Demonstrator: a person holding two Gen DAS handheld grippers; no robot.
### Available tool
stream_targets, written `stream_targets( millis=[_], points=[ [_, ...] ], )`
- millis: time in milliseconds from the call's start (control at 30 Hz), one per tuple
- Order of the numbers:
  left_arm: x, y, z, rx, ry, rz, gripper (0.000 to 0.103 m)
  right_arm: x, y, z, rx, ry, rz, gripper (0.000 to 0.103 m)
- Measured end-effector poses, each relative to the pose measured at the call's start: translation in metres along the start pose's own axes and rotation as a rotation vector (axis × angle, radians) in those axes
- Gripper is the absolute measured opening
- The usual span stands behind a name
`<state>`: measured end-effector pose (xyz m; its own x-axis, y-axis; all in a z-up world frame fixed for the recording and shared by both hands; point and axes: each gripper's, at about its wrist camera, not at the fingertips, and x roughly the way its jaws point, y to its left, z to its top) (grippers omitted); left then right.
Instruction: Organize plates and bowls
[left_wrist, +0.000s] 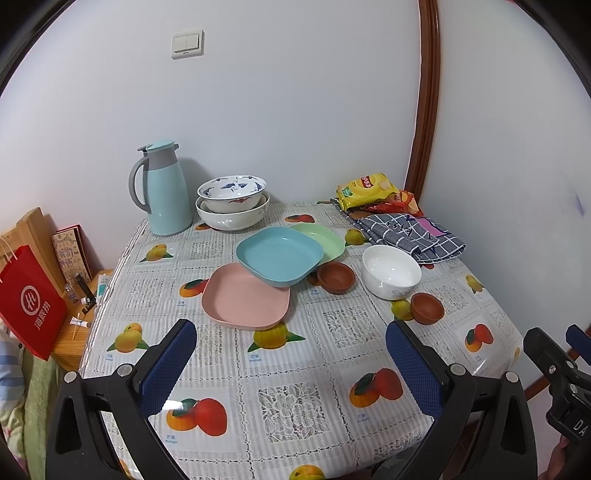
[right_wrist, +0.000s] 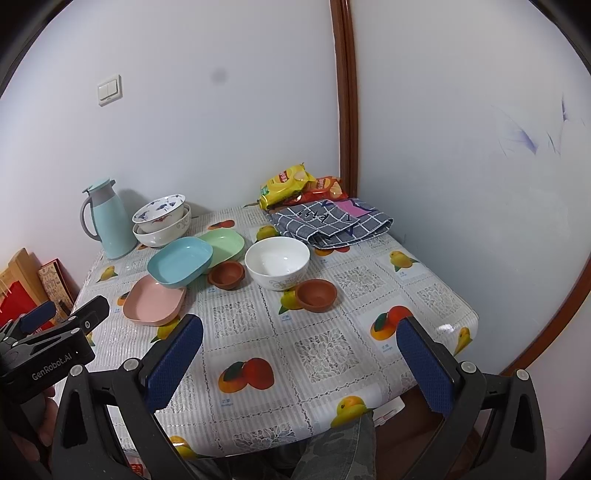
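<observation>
A pink plate (left_wrist: 245, 297) (right_wrist: 153, 301) lies on the table. A blue plate (left_wrist: 279, 256) (right_wrist: 181, 260) leans tilted over it and over a green plate (left_wrist: 325, 240) (right_wrist: 225, 245). Two small brown bowls (left_wrist: 336, 277) (left_wrist: 426, 307) (right_wrist: 226, 275) (right_wrist: 316, 294) flank a white bowl (left_wrist: 390, 271) (right_wrist: 277, 264). A blue-patterned bowl (left_wrist: 232, 192) (right_wrist: 159, 212) sits nested in a larger white bowl (left_wrist: 231, 218) (right_wrist: 159, 234) at the back. My left gripper (left_wrist: 291, 350) and right gripper (right_wrist: 301, 345) are open and empty above the table's near edge.
A light-blue thermos jug (left_wrist: 164, 188) (right_wrist: 107, 219) stands at the back left. Snack bags (left_wrist: 369, 190) (right_wrist: 291, 184) and a folded checked cloth (left_wrist: 410, 232) (right_wrist: 328, 221) lie at the back right. A red bag (left_wrist: 27, 299) and a low side table stand left of the table.
</observation>
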<state>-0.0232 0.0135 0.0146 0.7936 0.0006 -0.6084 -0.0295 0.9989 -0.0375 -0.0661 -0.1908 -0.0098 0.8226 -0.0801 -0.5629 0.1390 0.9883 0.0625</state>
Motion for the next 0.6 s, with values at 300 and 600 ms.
stream_targets(
  millis=[300, 600],
  points=[
    [-0.0015, -0.0009, -0.0003, -0.002, 0.0, -0.003, 0.103, -0.0049, 0.0017, -0.0007, 0.001, -0.011, 0.013, 0.103],
    [-0.002, -0.0018, -0.0008, -0.003, -0.001, -0.005, 0.103, -0.0069, 0.0017, -0.0015, 0.0, -0.01, 0.01, 0.103]
  ],
)
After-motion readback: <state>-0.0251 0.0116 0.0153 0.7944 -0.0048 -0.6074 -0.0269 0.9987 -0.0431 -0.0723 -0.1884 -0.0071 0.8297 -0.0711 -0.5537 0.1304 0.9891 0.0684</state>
